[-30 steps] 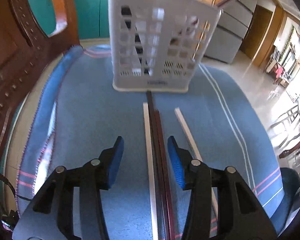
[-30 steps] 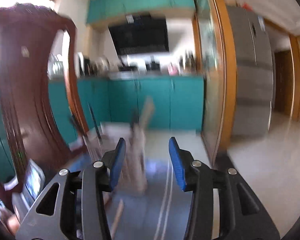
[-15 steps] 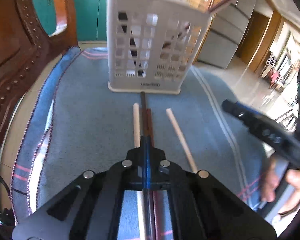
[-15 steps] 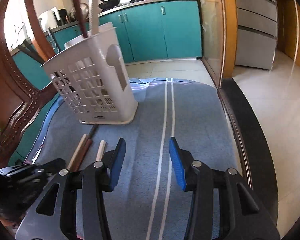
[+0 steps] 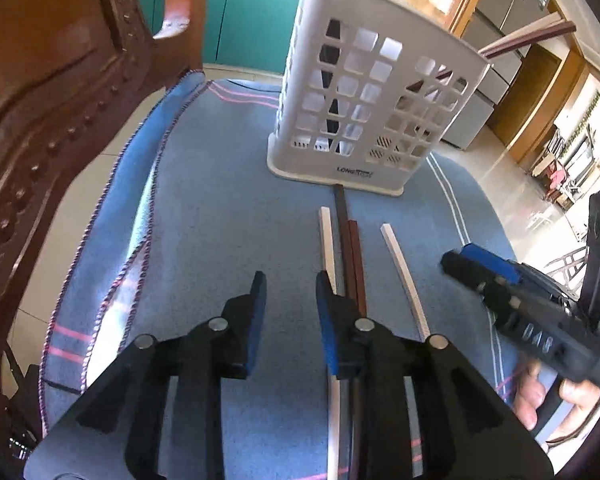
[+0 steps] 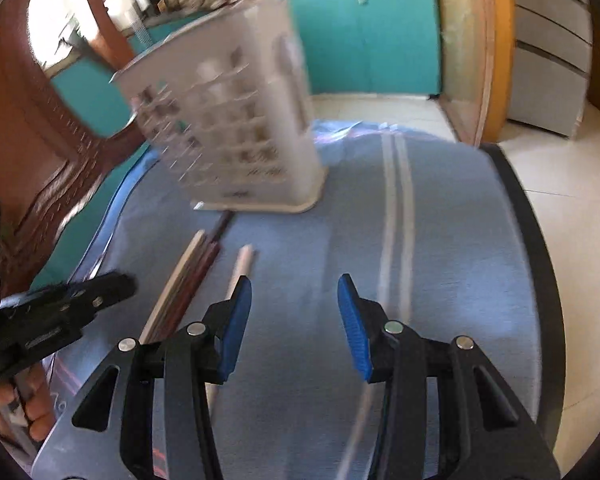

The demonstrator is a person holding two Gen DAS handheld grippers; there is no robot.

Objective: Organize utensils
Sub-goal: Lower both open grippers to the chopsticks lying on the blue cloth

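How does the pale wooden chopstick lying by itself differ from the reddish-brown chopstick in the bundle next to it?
The pale wooden chopstick is light cream, while the reddish-brown chopstick is dark. The pale one lies alone and slanted, with bare cloth on both sides. The reddish-brown one lies close against a black stick in a bundle. Both lie flat on the blue cloth, their ends pointing towards the white slotted basket.

Both wrist views look steeply down, close over the blue cloth — left from the left, right from the right; shared: white basket, chopsticks.
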